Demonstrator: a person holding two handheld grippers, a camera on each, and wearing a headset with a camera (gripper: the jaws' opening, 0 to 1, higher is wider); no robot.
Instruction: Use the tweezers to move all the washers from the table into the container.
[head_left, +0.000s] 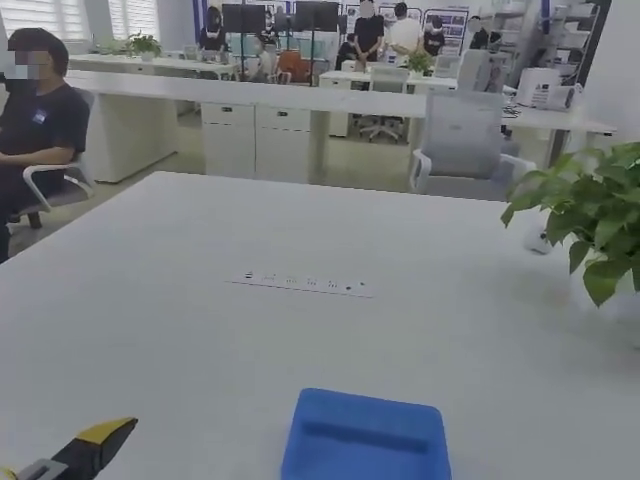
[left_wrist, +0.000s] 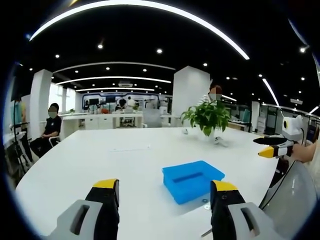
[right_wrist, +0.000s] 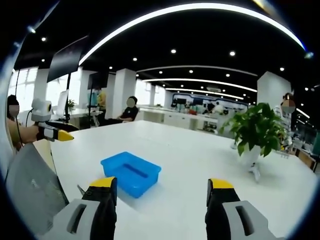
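The blue container (head_left: 365, 437) lies on the white table (head_left: 200, 300) at the near edge; it looks empty where its inside shows. My left gripper (left_wrist: 165, 192) is open with nothing between its jaws, and the container (left_wrist: 192, 180) sits just ahead and right of it. A small ring-like speck, perhaps a washer (left_wrist: 206, 206), lies by the container's near corner. My right gripper (right_wrist: 161, 192) is open and bare too, with the container (right_wrist: 131, 172) ahead to its left. A thin metal tip, perhaps the tweezers (right_wrist: 80, 190), pokes out near the table edge. A yellow-tipped gripper (head_left: 95, 445) shows at the lower left.
A potted plant (head_left: 590, 215) stands at the table's right side. A flush power strip (head_left: 300, 283) sits mid-table. A person sits on a chair (head_left: 50, 185) at the far left. Desks and several people fill the room behind.
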